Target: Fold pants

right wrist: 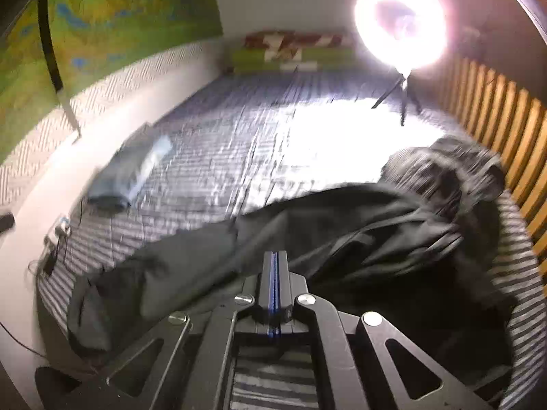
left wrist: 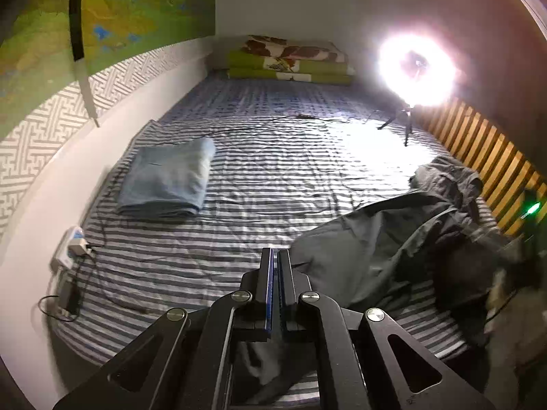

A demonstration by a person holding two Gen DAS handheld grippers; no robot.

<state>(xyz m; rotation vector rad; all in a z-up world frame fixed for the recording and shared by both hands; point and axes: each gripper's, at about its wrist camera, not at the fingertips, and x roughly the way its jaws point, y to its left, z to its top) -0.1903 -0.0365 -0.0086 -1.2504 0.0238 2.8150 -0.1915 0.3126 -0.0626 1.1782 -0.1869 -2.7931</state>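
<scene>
A pair of dark grey pants (left wrist: 393, 239) lies crumpled on a bed covered by a striped sheet (left wrist: 259, 184), its thin cloth creased with long wrinkles. The pants are of soft matte fabric, bunched into thick folds toward the wooden slatted rail (left wrist: 478, 150) on the right, with a flatter leg stretching across the near part of the bed.

The left gripper (left wrist: 275, 253) has its two black fingers pressed together, blue pads meeting along a narrow seam; dark cloth hangs beneath the jaws, but whether it is actually pinched cannot be told. In the right wrist view, which is blurred, the right gripper (right wrist: 275, 256) is likewise closed tight, poised over the dark pants (right wrist: 307, 232); no cloth shows between its fingertips.

Toward the left wall rests a neatly folded light-blue garment (left wrist: 167, 177), rectangular with rounded edges. At the far end sits a stack of folded green and floral bedding (left wrist: 290, 58). A glaring round ring light (left wrist: 417, 68) stands on a small tripod on the sheet. A white plug box (left wrist: 73, 242) with thin black cords lies at the left edge.
</scene>
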